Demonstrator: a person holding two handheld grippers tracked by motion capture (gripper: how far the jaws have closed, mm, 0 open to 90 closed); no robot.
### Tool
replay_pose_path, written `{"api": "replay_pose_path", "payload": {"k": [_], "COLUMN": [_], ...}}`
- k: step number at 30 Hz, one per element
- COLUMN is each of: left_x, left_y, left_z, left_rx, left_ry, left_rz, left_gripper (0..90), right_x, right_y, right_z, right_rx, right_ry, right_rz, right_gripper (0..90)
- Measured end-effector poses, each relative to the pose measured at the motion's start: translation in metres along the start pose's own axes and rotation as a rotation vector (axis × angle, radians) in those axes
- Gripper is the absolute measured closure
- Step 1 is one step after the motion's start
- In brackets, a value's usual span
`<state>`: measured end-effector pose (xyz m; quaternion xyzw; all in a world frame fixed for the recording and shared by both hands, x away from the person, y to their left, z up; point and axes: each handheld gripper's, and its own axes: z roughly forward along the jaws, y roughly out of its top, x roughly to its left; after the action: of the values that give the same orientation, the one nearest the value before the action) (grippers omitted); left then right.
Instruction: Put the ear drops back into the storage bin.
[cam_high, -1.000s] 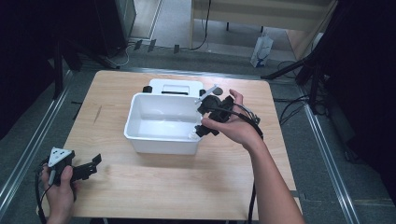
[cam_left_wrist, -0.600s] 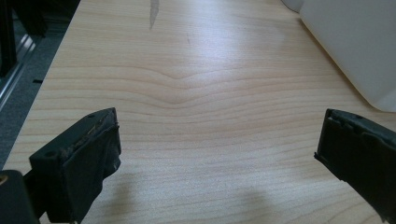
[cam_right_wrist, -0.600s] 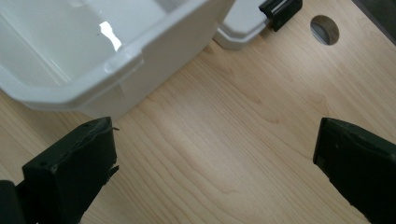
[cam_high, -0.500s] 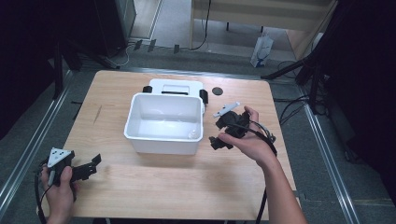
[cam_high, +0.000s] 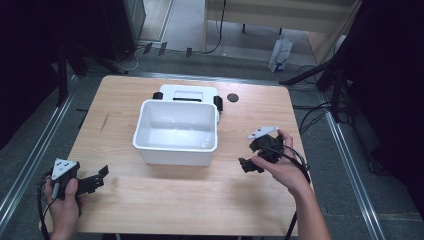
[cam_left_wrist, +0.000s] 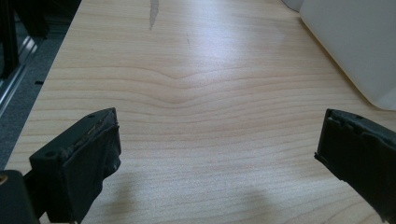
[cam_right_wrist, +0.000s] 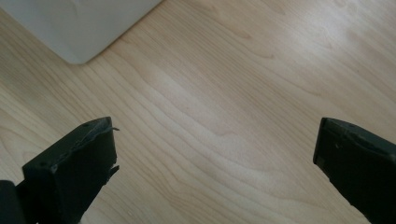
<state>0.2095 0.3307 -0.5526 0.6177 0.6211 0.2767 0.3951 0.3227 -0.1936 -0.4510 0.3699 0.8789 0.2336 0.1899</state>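
Fingers (cam_left_wrist: 79, 163) of left gripper (cam_high: 82, 181) spread wide w/ nothing between, low over light wooden bench (cam_high: 165, 210) near its front-left corner. Right gripper (cam_high: 255, 159), held in right hand (cam_high: 280, 167) towards bench's right edge, also wide apart & empty; bare wood between its fingers (cam_right_wrist: 74, 172). White rectangular plastic tub (cam_high: 176, 132) sits mid-bench, towards back edge. Small black round disc (cam_high: 232, 97) lies near back edge, right of tub.
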Motion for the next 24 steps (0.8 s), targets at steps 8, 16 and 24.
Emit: {"api": "replay_pose_path", "payload": {"k": [8,16,24], "left_x": [0.0,0.0,0.0], "left_y": [0.0,0.0,0.0], "left_z": [0.0,0.0,-0.001], "left_rx": [0.0,-0.001,-0.001], "left_ry": [0.002,0.01,0.01], "left_rz": [0.0,-0.006,-0.006], "left_gripper": [0.4,0.4,0.4], "right_x": [-0.004,-0.008,-0.015], "right_y": [-0.03,-0.058,-0.085], "right_z": [0.002,0.01,0.013], "right_rx": [-0.011,-0.013,-0.044], "right_ry": [-0.006,-0.009,-0.024], "right_rz": [0.021,0.068,0.14], "right_gripper": [0.0,0.0,0.0]}}
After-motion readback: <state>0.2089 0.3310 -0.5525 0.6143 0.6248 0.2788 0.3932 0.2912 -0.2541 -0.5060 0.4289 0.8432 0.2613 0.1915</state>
